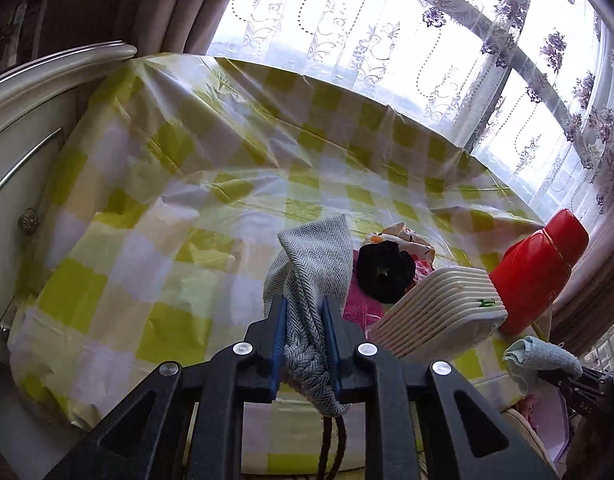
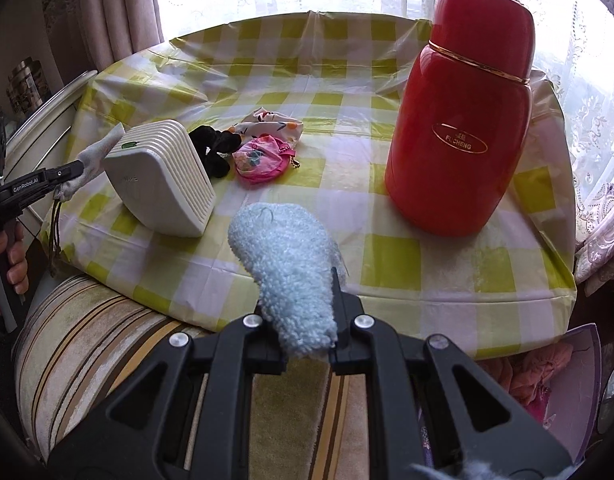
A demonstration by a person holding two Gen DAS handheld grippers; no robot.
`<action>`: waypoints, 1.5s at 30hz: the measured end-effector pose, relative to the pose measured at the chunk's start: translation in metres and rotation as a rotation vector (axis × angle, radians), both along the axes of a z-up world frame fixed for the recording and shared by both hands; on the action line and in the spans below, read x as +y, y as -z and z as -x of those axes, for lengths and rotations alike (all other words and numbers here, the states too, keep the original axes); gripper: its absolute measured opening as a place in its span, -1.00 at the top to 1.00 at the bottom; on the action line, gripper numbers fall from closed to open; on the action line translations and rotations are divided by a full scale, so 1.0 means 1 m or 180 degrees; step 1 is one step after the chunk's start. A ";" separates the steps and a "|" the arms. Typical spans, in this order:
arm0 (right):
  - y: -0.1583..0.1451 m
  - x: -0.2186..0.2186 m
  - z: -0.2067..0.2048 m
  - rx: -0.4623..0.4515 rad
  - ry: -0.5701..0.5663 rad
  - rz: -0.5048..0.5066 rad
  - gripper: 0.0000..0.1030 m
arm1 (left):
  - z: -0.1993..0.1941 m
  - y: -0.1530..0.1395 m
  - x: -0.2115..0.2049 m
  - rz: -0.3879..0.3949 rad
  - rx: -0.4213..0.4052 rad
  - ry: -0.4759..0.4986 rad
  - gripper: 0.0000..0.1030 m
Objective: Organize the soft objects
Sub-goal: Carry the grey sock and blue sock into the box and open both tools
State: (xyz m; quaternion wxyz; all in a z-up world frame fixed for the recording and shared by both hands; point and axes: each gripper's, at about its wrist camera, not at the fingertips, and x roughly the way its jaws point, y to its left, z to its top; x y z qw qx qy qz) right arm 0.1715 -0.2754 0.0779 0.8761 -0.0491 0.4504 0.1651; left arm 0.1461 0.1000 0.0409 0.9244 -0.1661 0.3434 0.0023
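Your left tool is clamped on a grey herringbone cloth: its woven zigzag fabric bunches between the blue pads, a flat end sticks up past the tips, and dark cords hang below. It is held in the air over the near edge of the worktop. Your right tool is closed on a pale blue fluffy cloth, looped and towel-like, rounded at its free end, held above the near edge of the worktop.

On the checked yellow-and-white cover, toward the middle, lie three more soft things close together: a black scrunchie, a pink pouch with a bead chain, and a floral white cloth behind them. A ribbed cream box stands just beside the scrunchie, toward the left edge. A red flask stands upright near the right edge.
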 end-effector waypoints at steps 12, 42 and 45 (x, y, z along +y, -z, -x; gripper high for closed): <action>-0.009 -0.045 0.039 -0.0103 0.0197 -0.0008 0.68 | 0.084 -0.043 -0.077 -0.0067 -0.0336 0.0618 0.63; -0.019 -0.234 0.102 -0.0142 0.1630 0.0174 0.59 | 0.080 -0.038 -0.362 0.0390 -0.0088 0.2498 0.63; -0.018 -0.252 0.108 -0.0136 0.1793 0.0195 0.49 | 0.079 -0.035 -0.380 0.0416 -0.0026 0.2603 0.62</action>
